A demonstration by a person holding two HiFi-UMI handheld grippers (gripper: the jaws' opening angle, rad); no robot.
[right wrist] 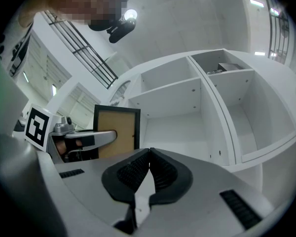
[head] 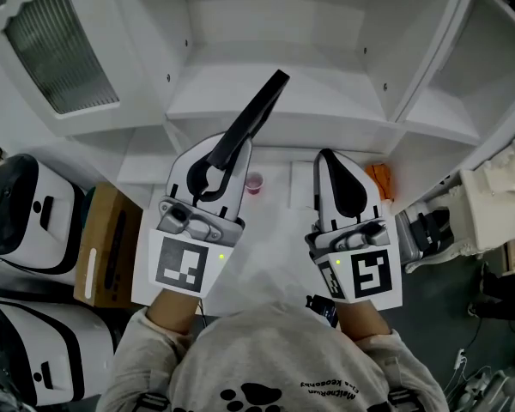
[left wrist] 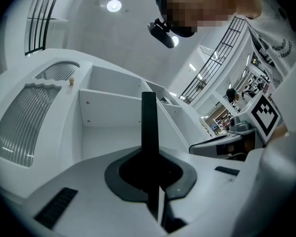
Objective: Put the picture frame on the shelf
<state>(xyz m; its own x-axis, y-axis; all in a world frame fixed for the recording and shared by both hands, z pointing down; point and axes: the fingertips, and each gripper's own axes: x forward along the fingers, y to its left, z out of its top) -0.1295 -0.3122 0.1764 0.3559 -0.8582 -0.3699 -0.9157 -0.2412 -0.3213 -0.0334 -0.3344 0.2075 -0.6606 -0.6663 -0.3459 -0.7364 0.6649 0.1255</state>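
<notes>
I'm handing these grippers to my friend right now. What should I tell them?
Left gripper: jaws shut on the picture frame, which sticks up edge-on toward the white shelf.
Right gripper: jaws shut, nothing between them.
Done: the frame is in the grip, in the air in front of the shelf unit.
Left: stand the frame on a shelf, then let go.

The picture frame (right wrist: 123,125) has a matt black rim and a plain brown board back. The shelf (head: 343,110) is smooth, white and faintly glossy. The right claw (right wrist: 149,152) has ribbed matt black pads.
</notes>
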